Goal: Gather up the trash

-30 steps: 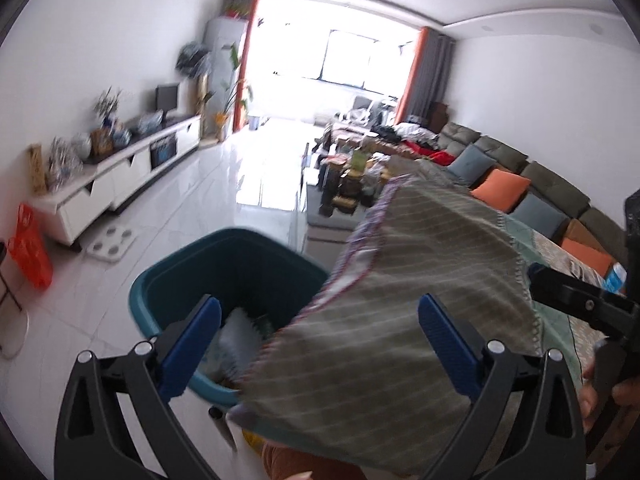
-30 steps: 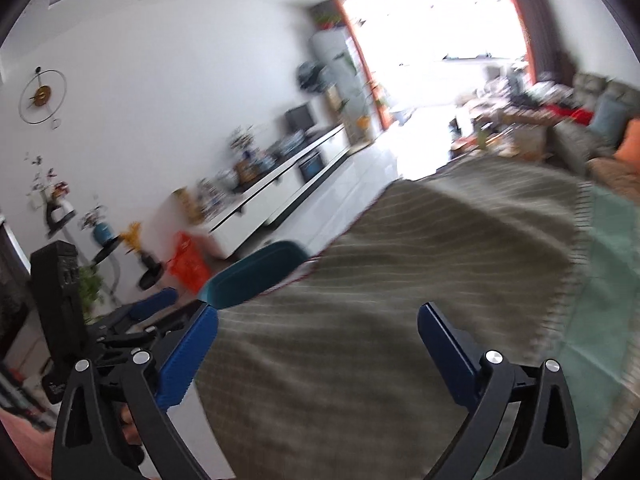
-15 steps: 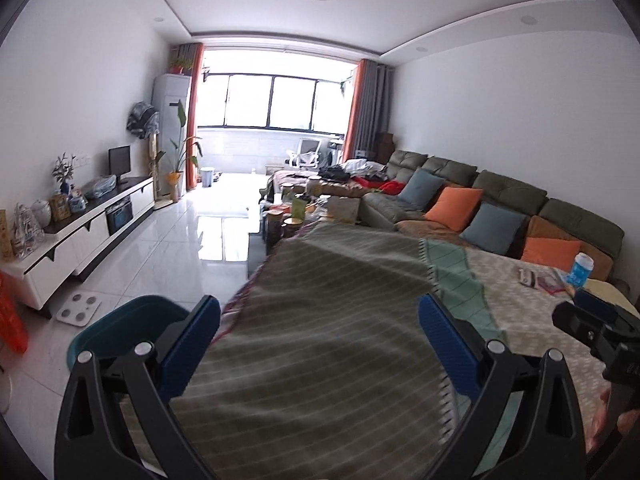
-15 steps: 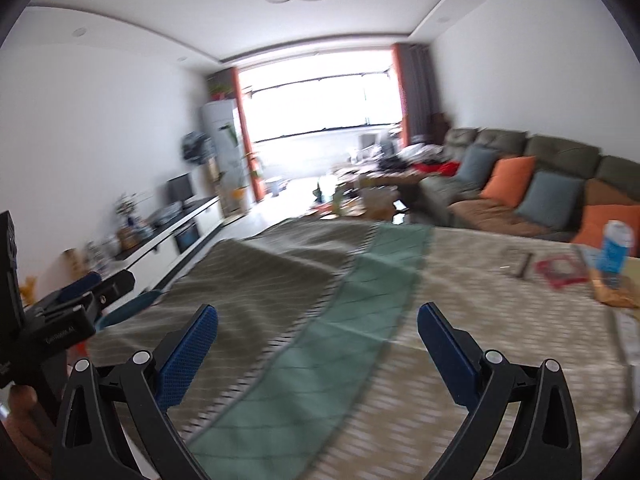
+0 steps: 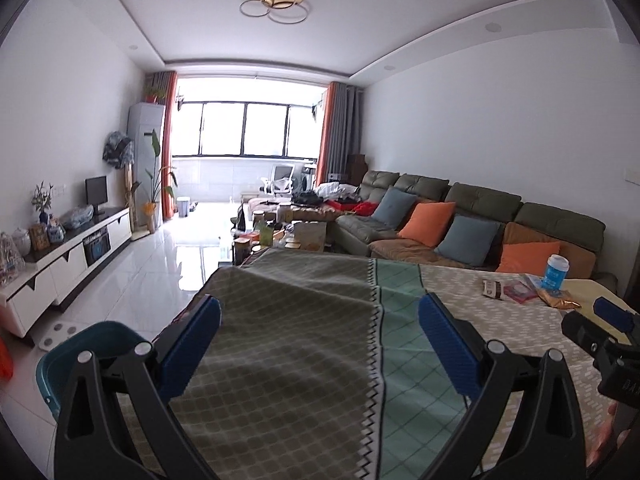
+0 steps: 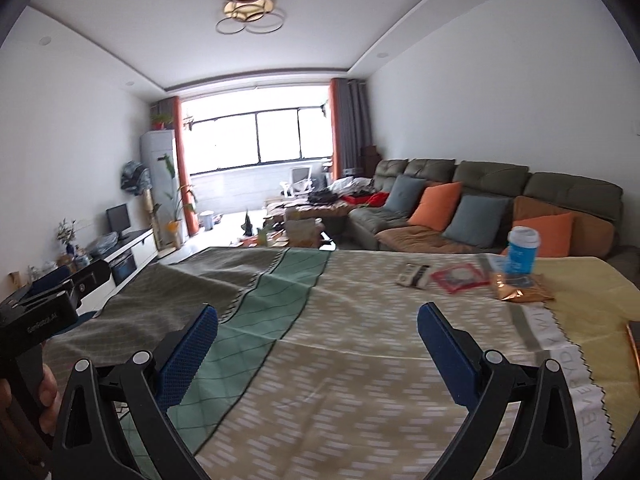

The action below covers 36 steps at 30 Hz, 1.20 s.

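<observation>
We hold the left gripper (image 5: 318, 344) and the right gripper (image 6: 316, 344) above the tablecloth (image 6: 360, 340), both with fingers spread wide and nothing between them. The trash lies at the tablecloth's far right end: a blue cup (image 6: 522, 250), a gold wrapper (image 6: 520, 290) just in front of it, a red packet (image 6: 458, 278) and a small white box (image 6: 414, 275) beside that. A teal bin (image 5: 86, 346) sits on the floor off the tablecloth's left edge.
</observation>
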Each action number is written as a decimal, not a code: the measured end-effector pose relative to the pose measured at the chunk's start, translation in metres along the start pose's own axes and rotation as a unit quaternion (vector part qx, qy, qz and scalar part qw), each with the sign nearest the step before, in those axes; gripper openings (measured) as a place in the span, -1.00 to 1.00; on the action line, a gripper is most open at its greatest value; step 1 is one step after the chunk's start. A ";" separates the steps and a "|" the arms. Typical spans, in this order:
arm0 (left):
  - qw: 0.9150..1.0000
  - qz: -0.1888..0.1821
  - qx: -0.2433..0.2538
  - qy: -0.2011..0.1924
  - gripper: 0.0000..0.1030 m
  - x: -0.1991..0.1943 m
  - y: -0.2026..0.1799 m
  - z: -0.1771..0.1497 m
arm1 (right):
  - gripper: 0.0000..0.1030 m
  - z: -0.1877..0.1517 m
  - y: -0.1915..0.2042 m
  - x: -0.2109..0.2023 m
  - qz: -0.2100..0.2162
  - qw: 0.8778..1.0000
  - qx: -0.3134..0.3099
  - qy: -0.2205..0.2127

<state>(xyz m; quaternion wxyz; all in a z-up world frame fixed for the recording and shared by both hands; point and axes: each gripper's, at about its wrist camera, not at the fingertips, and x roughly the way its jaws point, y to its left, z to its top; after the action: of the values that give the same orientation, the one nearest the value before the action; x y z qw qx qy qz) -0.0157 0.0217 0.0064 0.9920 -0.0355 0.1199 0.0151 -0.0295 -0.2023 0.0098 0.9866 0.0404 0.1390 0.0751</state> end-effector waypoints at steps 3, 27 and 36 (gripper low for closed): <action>1.000 -0.004 0.009 -0.005 0.93 -0.001 -0.010 -0.002 | 0.93 0.000 -0.008 -0.004 -0.011 1.000 0.008 -0.009; 0.998 -0.025 0.039 -0.034 0.93 -0.007 -0.041 -0.001 | 0.93 0.006 -0.026 -0.015 -0.034 0.999 0.015 -0.023; 0.998 -0.024 0.040 -0.040 0.93 -0.009 -0.041 -0.001 | 0.93 0.006 -0.027 -0.015 -0.034 0.999 0.015 -0.026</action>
<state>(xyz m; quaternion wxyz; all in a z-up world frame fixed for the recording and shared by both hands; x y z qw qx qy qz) -0.0232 -0.0189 0.0104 0.9968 0.0016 0.0796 -0.0121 -0.0381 -0.2321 0.0171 0.9912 0.0519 0.1160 0.0382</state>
